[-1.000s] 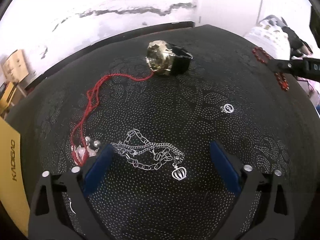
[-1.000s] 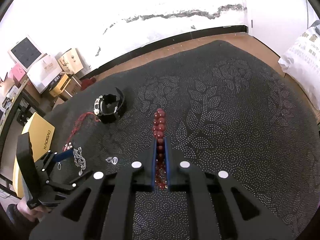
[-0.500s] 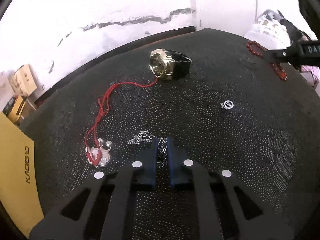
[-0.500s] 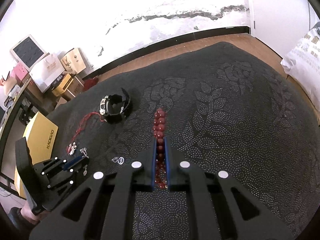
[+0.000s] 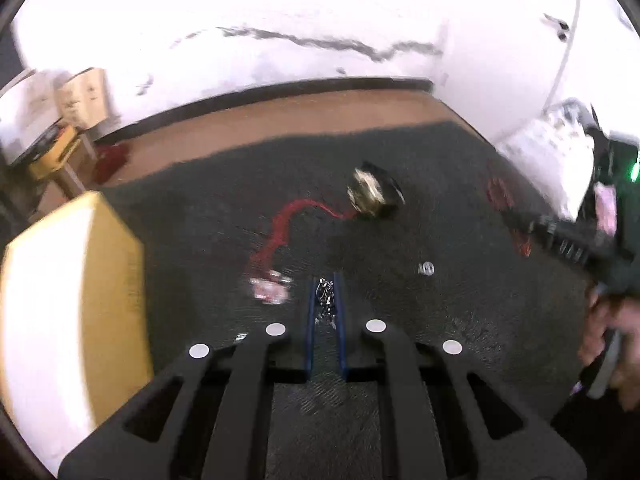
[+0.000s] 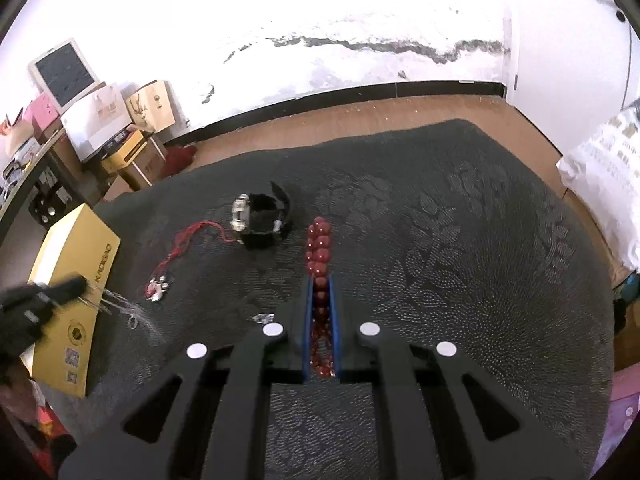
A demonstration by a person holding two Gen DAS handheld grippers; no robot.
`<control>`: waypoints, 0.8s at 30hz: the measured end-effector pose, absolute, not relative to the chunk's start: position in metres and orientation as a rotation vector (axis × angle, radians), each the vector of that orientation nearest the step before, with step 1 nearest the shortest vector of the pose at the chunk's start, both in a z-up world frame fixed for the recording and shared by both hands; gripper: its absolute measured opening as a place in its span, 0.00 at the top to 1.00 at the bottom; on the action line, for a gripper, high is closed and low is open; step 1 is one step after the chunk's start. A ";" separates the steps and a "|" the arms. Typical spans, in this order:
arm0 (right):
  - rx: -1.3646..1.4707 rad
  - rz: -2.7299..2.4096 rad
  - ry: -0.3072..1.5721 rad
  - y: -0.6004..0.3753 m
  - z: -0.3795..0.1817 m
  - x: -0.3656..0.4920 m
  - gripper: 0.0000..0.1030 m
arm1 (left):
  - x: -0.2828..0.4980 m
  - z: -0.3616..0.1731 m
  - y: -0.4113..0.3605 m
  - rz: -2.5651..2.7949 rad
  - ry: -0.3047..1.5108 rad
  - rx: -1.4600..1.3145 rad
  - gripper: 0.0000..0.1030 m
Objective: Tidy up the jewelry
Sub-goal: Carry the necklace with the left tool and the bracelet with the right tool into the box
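My left gripper is shut on the silver chain bracelet, lifted clear of the dark patterned cloth. In the right wrist view the chain dangles from that gripper at the far left, over the yellow box. My right gripper is shut on the red bead bracelet, whose beads stick out past the tips. On the cloth lie a black-strapped watch, a red cord necklace with a pink pendant, and a small silver ring.
The yellow box rests on the cloth's left edge. Cardboard boxes and bags stand on the floor by the white wall. A white printed sack sits at the right. A hand holds the right gripper's grip.
My left gripper closed on the silver chain and rose with it, swinging left toward the yellow box. My right gripper rose a little, still clamped on the red beads.
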State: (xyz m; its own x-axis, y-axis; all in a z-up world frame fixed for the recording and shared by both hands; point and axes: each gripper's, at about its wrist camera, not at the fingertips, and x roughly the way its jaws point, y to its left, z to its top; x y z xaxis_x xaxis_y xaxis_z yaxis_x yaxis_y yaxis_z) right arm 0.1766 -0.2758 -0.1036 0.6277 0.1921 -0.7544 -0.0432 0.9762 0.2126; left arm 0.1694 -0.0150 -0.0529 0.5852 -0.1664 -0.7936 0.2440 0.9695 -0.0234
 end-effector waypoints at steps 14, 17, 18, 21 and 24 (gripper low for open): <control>0.100 0.207 0.823 -0.205 -0.054 0.152 0.92 | 0.116 0.069 0.119 -0.022 0.832 0.015 0.92; 0.088 0.232 0.818 -0.187 -0.048 0.149 0.92 | 0.109 0.062 0.155 0.055 0.849 -0.012 0.92; 0.083 0.237 0.816 -0.181 -0.046 0.149 0.92 | 0.109 0.057 0.165 0.073 0.858 -0.018 0.92; 0.066 0.258 0.815 -0.165 -0.044 0.150 0.92 | 0.111 0.033 0.195 0.158 0.885 -0.035 0.92; 0.040 0.275 0.818 -0.148 -0.045 0.150 0.92 | 0.112 0.004 0.214 0.212 0.909 -0.055 0.92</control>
